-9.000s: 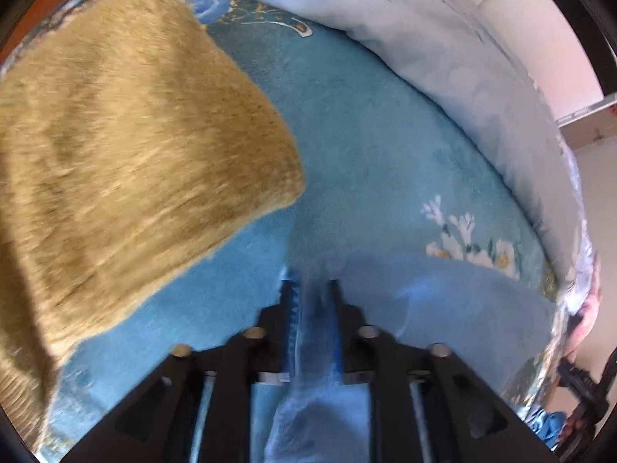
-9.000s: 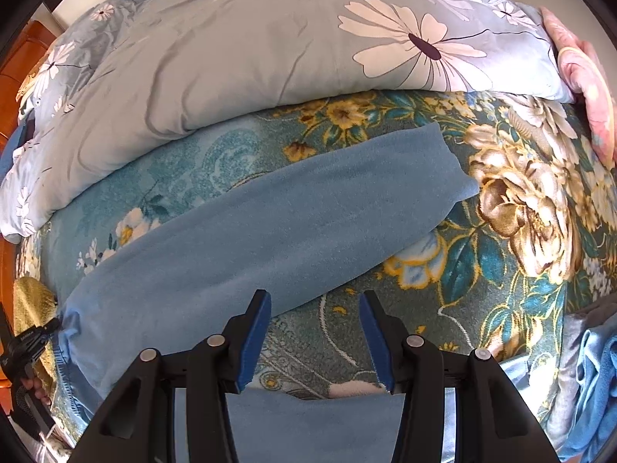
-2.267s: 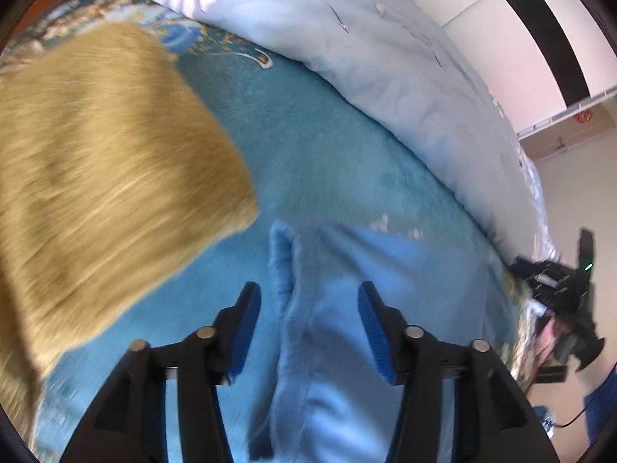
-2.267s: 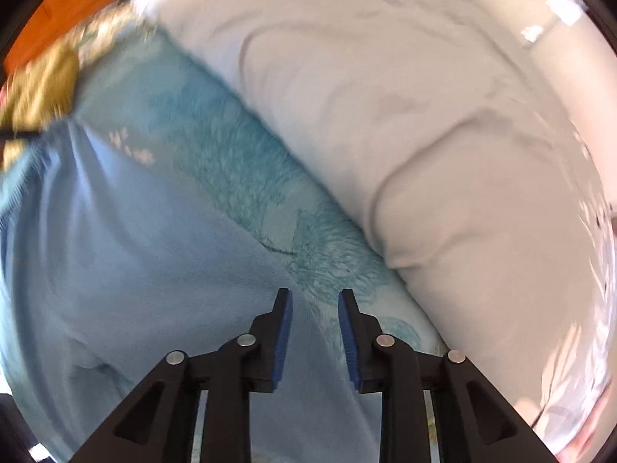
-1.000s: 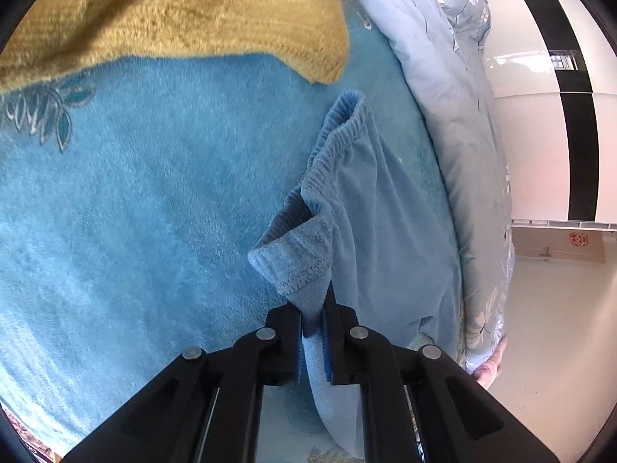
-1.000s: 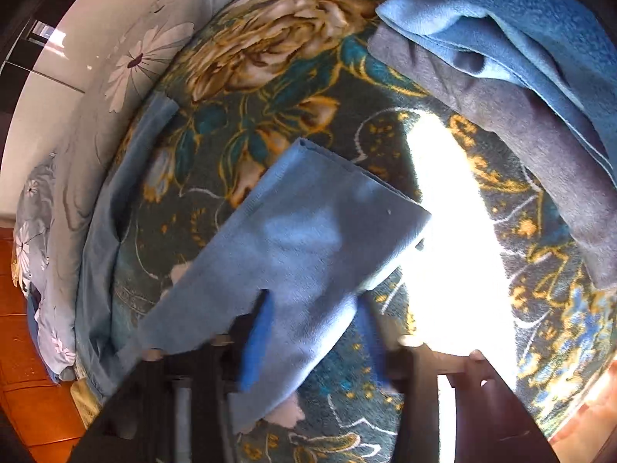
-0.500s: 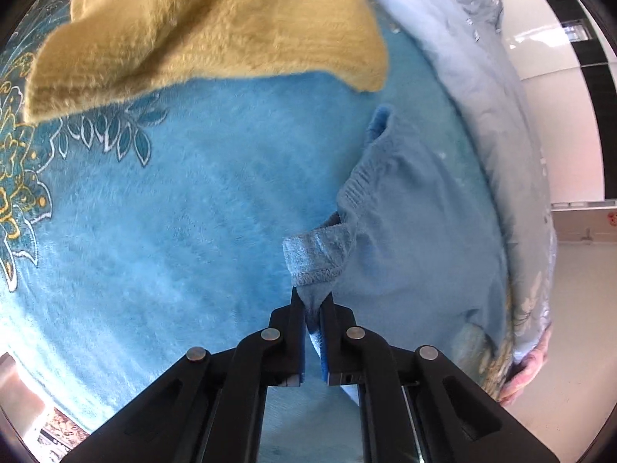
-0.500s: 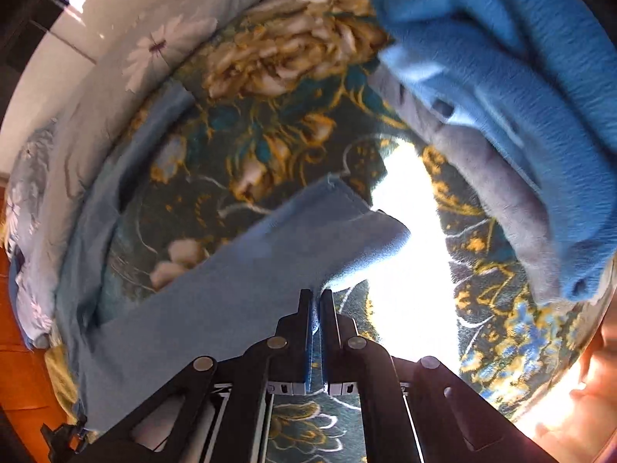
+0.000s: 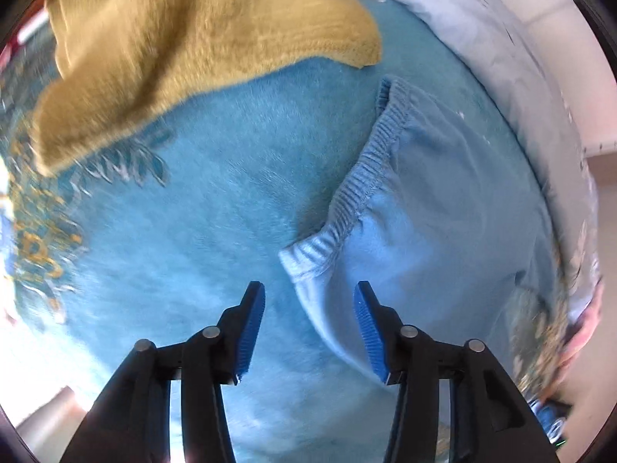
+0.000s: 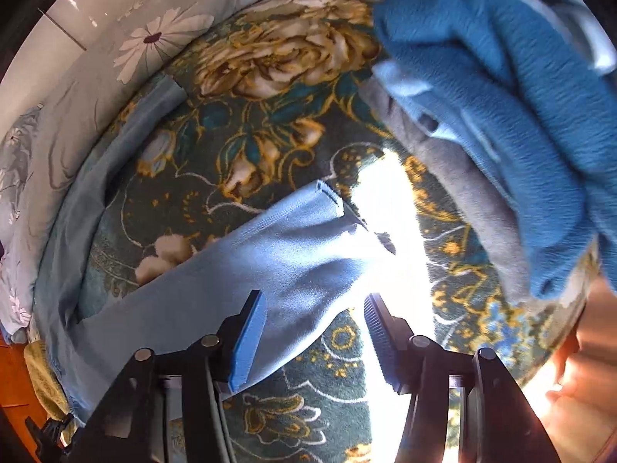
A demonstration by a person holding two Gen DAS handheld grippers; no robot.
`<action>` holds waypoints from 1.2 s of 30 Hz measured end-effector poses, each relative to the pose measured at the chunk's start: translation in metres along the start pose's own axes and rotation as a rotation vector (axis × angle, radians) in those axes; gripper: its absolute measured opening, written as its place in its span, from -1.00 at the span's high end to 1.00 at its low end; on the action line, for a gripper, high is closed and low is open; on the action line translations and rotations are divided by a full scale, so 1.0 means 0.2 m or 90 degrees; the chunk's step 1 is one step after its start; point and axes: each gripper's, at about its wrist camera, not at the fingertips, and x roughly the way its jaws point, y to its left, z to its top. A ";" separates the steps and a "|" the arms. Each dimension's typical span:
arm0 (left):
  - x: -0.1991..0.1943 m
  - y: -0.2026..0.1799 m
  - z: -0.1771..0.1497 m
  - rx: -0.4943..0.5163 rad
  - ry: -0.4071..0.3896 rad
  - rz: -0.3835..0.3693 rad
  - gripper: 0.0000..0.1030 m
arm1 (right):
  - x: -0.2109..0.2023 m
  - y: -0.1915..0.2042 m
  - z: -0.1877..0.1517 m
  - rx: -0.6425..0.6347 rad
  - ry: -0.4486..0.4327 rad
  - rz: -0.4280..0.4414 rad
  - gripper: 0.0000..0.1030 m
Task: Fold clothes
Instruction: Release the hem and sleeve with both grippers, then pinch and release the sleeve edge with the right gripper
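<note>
- Left tongs [image 9: 308, 328], left wrist view: at 6 o'clock, pointing steeply down at the bed; the blue pads stand apart and are opening, pressing on nothing.
- Light blue trousers [image 9: 443, 231]: the waistband corner lies on the blanket between the two pads, nearer the right pad and clear of both. The elastic waistband [image 9: 358, 181] runs from that corner up toward 1 o'clock, and the body of the garment spreads from 3 to 5 o'clock.
- Teal blanket [image 9: 231, 212]: plush, fills the middle of the view from 6 to 9 o'clock under the tongs and trousers.
- Mustard knit garment [image 9: 193, 46]: from 10 to 12 o'clock, beyond the waistband and apart from it.
- Pale floral duvet [image 9: 501, 58]: along the far rim, 1 to 3 o'clock.
- Right tongs [image 10: 314, 332], right wrist view: at 6 o'clock, pads likewise apart and opening, gripping nothing.
- Trouser leg [image 10: 270, 270]: lies flat on the flowered blanket [image 10: 270, 135], crossing behind the left pad; its hem end [image 10: 327, 196] is just past the tongs at 12 o'clock, beside a glaring sun patch. The cloth stretches away to 8 o'clock.
- Heap of blue and grey clothes [image 10: 501, 115]: 1 to 3 o'clock, apart from the leg.
- Other trouser leg [image 10: 115, 146]: far side, 9 to 11 o'clock, against the duvet.
</note>
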 end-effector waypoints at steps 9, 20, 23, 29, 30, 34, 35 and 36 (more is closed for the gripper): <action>-0.18 -0.38 0.04 0.205 -0.039 0.036 -0.16 | -0.03 0.52 0.45 -0.108 -0.048 0.095 -0.13; -0.08 -0.86 -0.16 0.255 -0.035 0.014 -0.20 | 0.54 0.97 1.23 -0.240 -0.022 0.135 -0.13; -0.04 -0.93 -0.20 0.215 -0.018 -0.012 -0.20 | 0.70 1.07 1.35 -0.287 -0.007 0.115 -0.13; -0.03 -1.00 -0.28 0.220 0.000 -0.002 -0.20 | 0.81 1.25 1.43 -0.383 -0.010 0.120 -0.13; -0.02 -1.01 -0.29 0.219 0.004 0.000 -0.20 | 0.83 1.27 1.43 -0.400 -0.006 0.121 -0.13; -0.01 -1.02 -0.31 0.214 0.013 0.004 -0.20 | 0.85 1.30 1.41 -0.450 0.009 0.128 0.05; 0.00 -1.03 -0.31 0.212 0.016 0.004 -0.20 | 0.86 1.29 1.41 -0.453 0.010 0.130 0.12; 0.00 -1.04 -0.31 0.210 0.018 0.003 -0.20 | 0.86 1.28 1.41 -0.453 0.012 0.131 0.30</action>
